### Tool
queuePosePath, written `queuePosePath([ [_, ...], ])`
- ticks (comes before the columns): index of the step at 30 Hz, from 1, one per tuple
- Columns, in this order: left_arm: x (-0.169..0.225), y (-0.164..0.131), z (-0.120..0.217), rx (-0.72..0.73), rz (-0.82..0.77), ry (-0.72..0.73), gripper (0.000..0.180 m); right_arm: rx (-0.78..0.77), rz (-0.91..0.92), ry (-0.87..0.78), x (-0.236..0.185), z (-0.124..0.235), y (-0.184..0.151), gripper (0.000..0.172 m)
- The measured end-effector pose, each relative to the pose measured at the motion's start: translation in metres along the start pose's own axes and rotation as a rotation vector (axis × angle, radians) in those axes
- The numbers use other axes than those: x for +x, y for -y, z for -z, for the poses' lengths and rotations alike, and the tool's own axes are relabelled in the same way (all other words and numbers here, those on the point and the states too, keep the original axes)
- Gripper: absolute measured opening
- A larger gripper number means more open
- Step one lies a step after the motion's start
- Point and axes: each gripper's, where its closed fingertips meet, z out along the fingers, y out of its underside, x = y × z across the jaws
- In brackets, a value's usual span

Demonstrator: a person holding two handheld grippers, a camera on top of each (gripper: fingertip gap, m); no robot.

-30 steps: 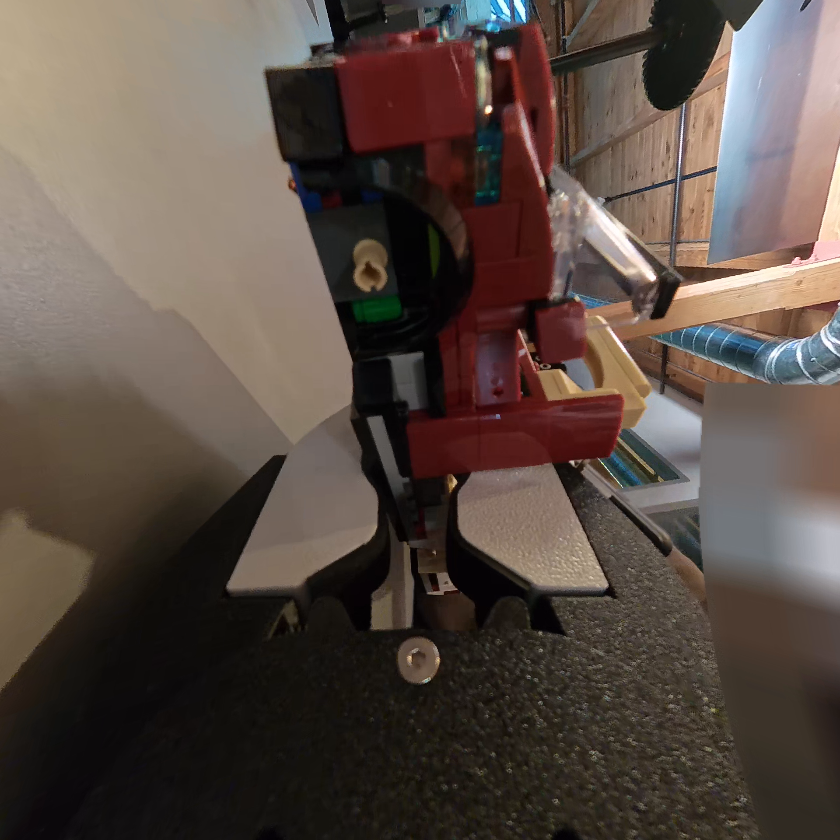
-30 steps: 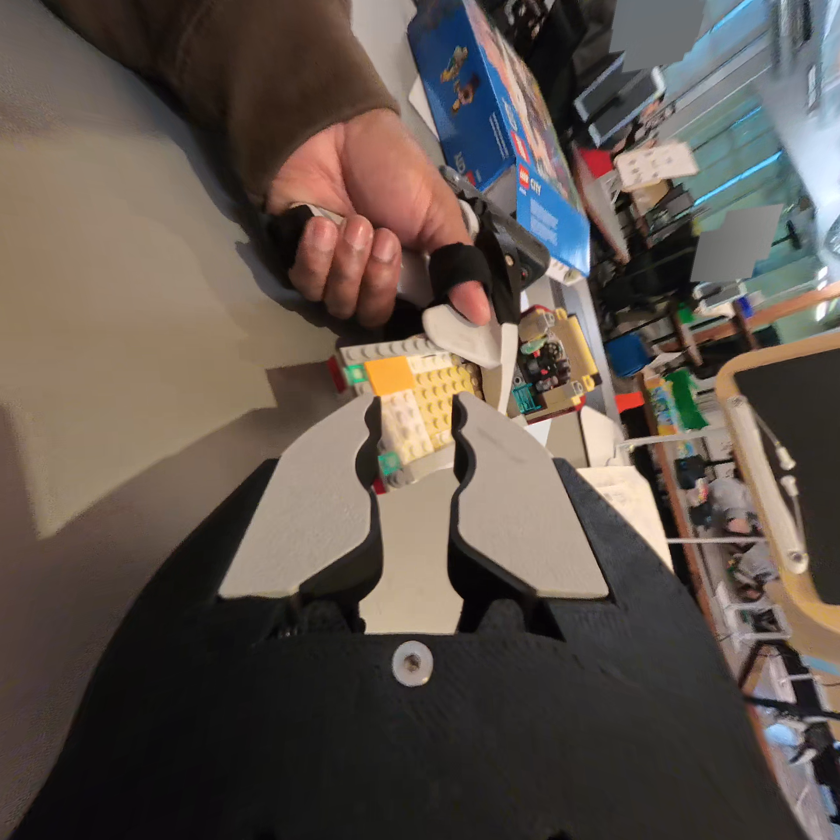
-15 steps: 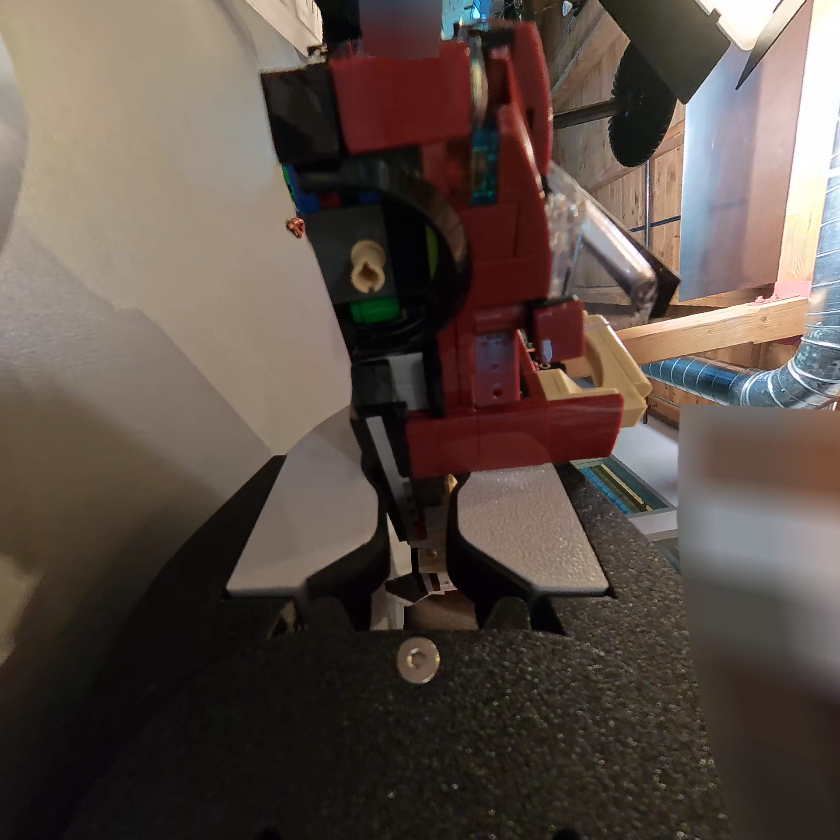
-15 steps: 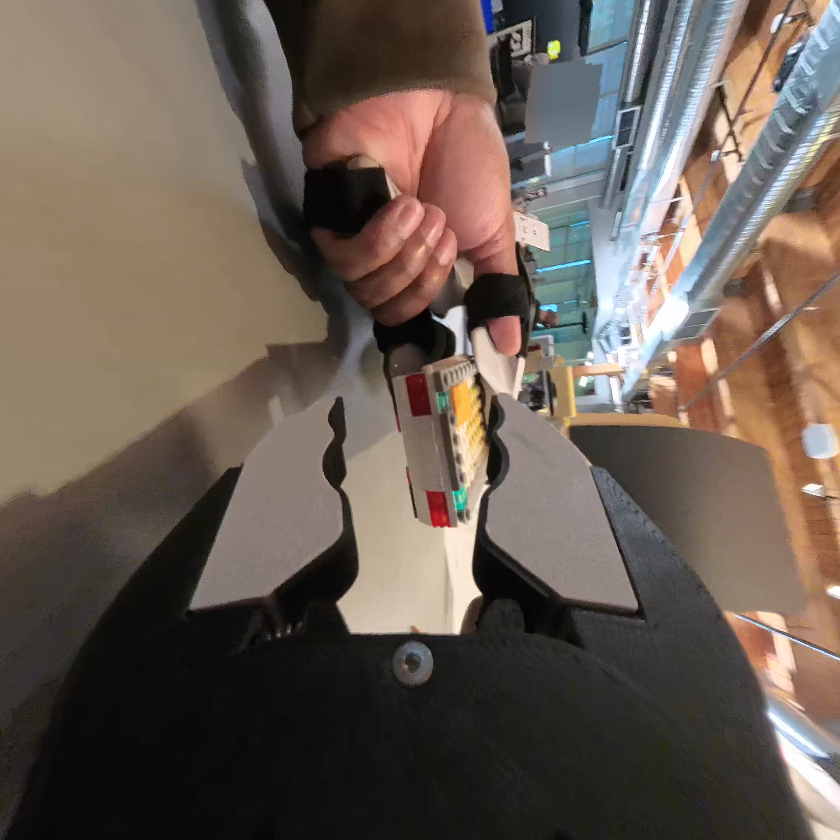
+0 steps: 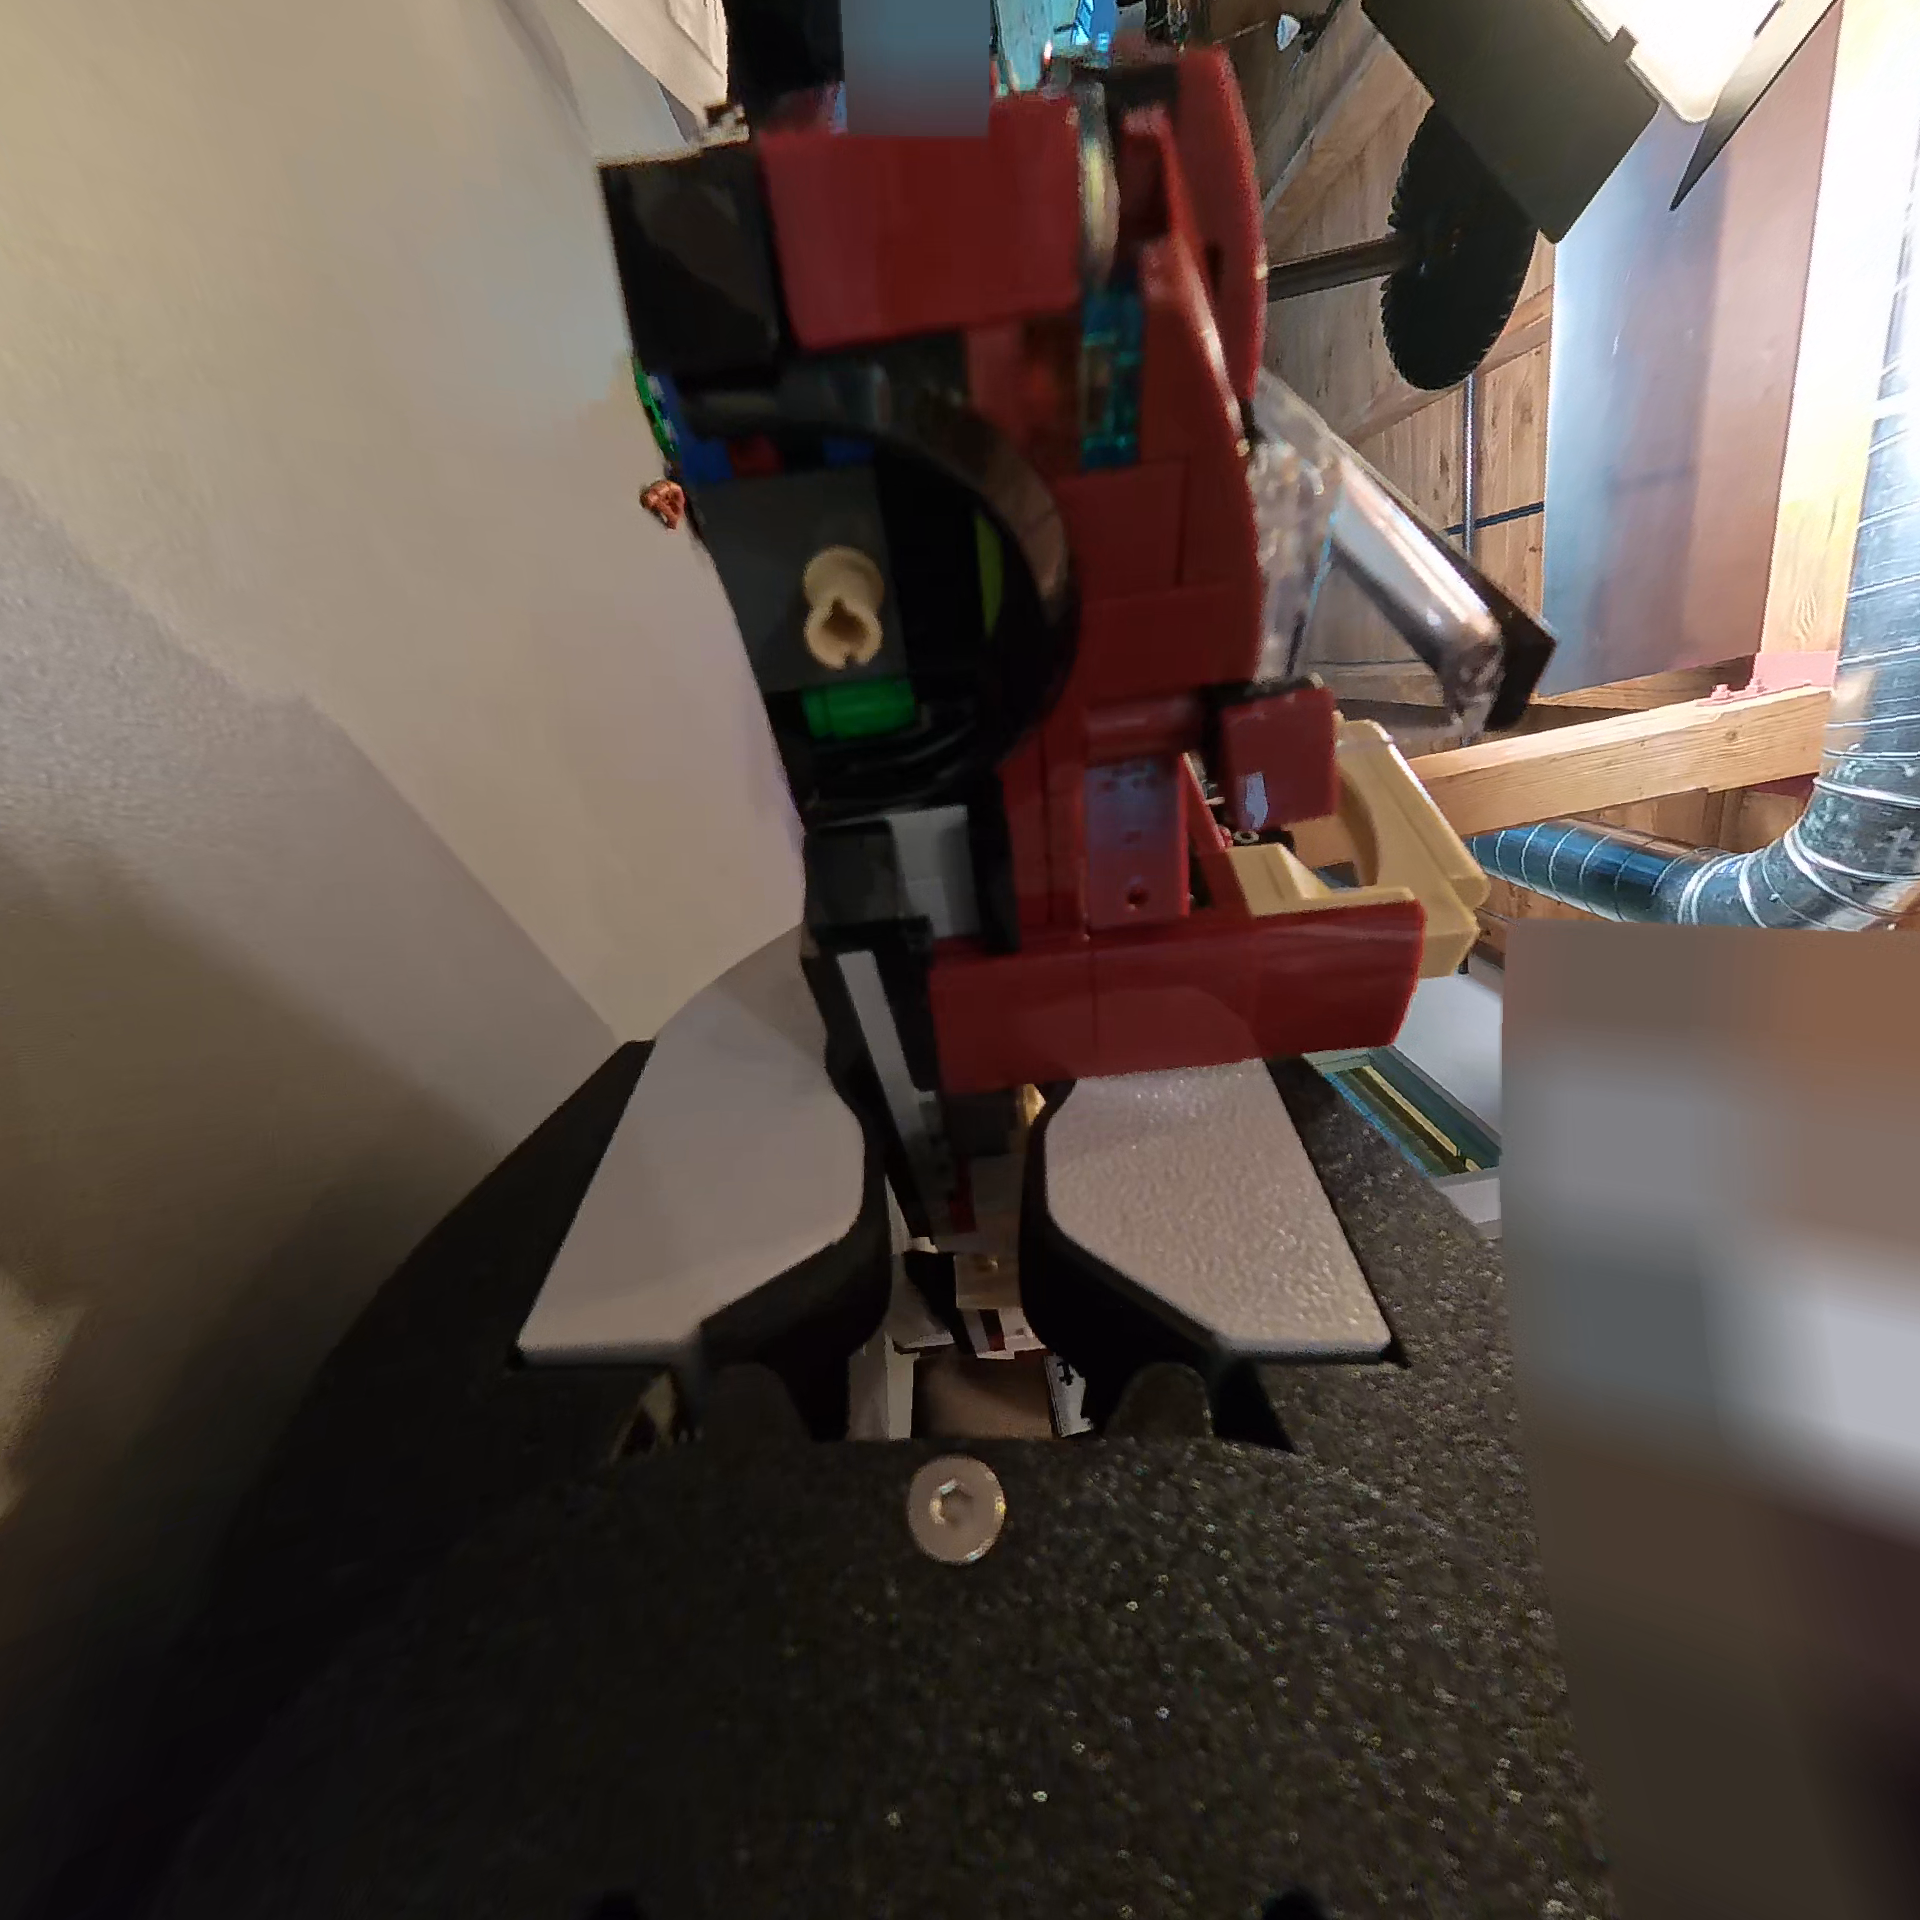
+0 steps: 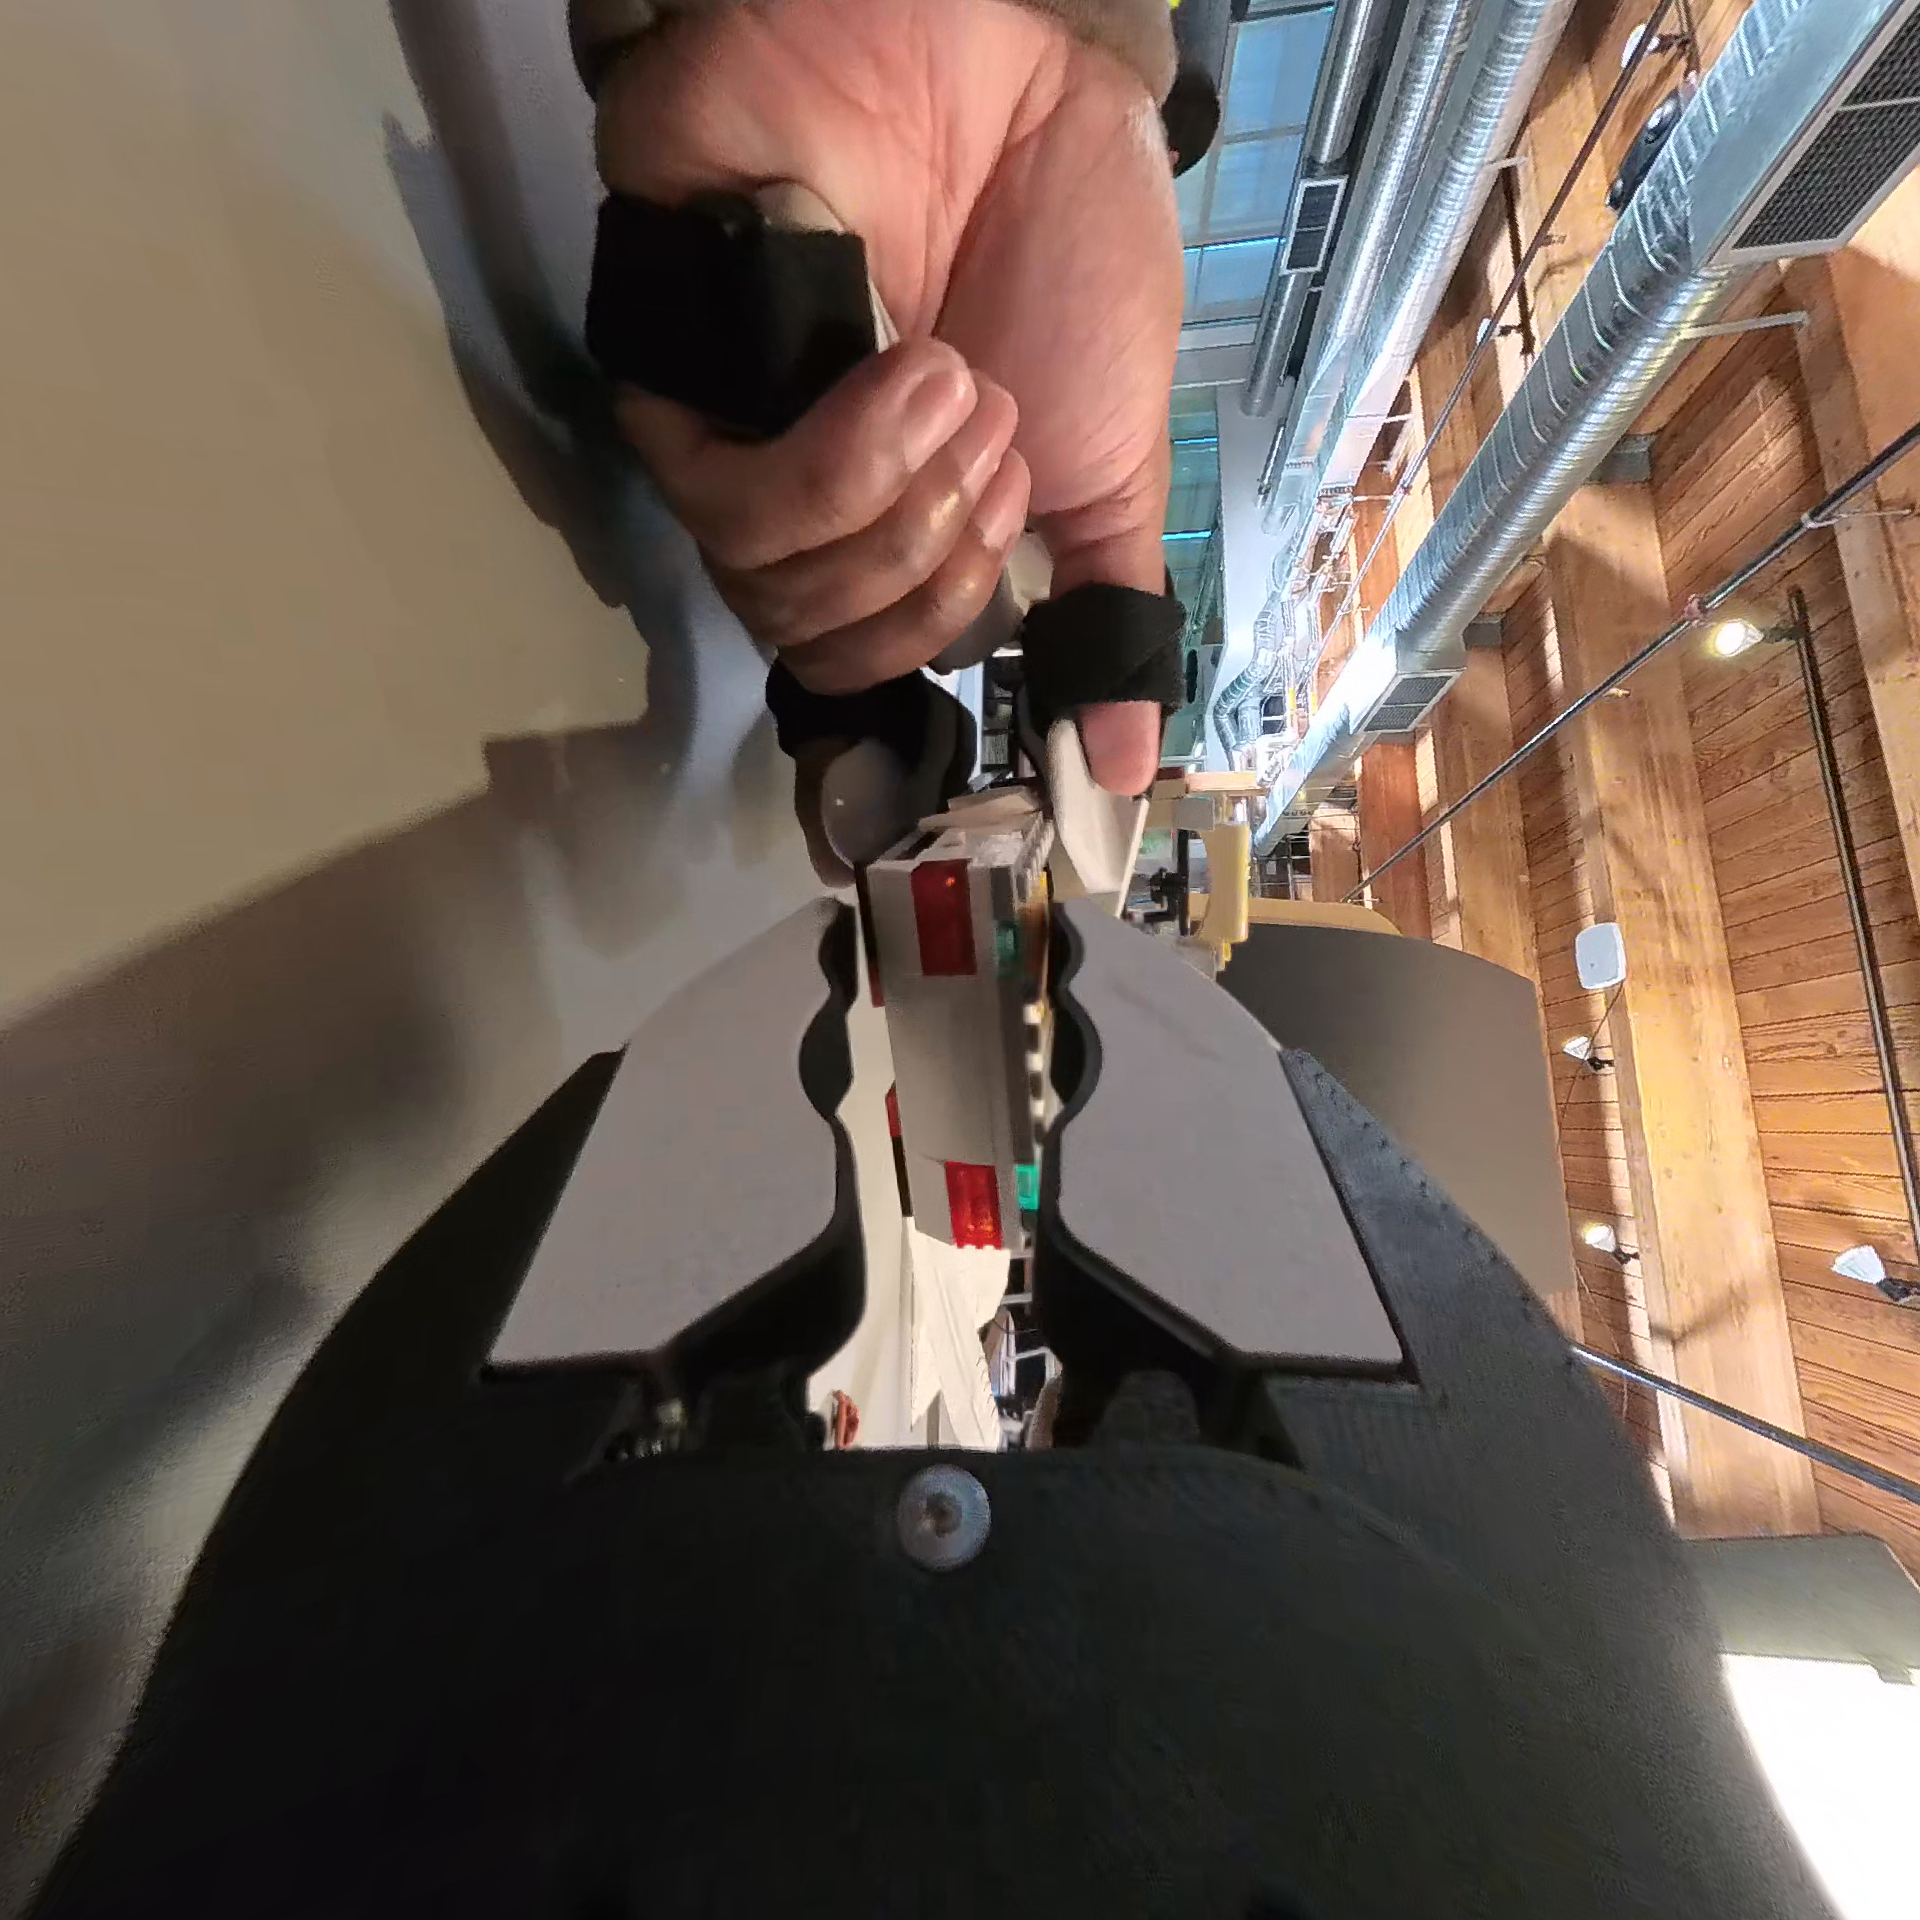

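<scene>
Two brick-built models, one per gripper. Your left gripper (image 5: 951, 1132) has its jaws clamped on the base of a dark red, glossy brick vehicle (image 5: 1049, 623) with a clear windscreen and tan fittings, upright above the pale desk (image 5: 312, 520). Your right gripper (image 6: 945, 1039) stands partly open around a grey studded brick panel (image 6: 951, 1049); the right pad touches, the left stands apart. Your left hand (image 6: 935, 364) is fisted on the handle.

brick model (image 6: 961, 1049) filling right fingers' (image 6: 1164, 1143) gap, hand (image 6: 914, 343) blocking ahead
</scene>
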Motion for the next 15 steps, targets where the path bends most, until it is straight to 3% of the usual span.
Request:
queuePosePath([
  [1, 0.0002, -0.0003, -0.0002, 0.0, -0.002, 0.0, 0.024, -0.002, 0.003, -0.004, 0.0005, -0.0002, -0.0004, 0.033],
  [15, -0.0029, -0.0002, 0.0, 0.005, 0.007, 0.006, 0.024, 0.007, 0.075, 0.0, -0.0019, -0.0008, -0.0007, 0.032],
])
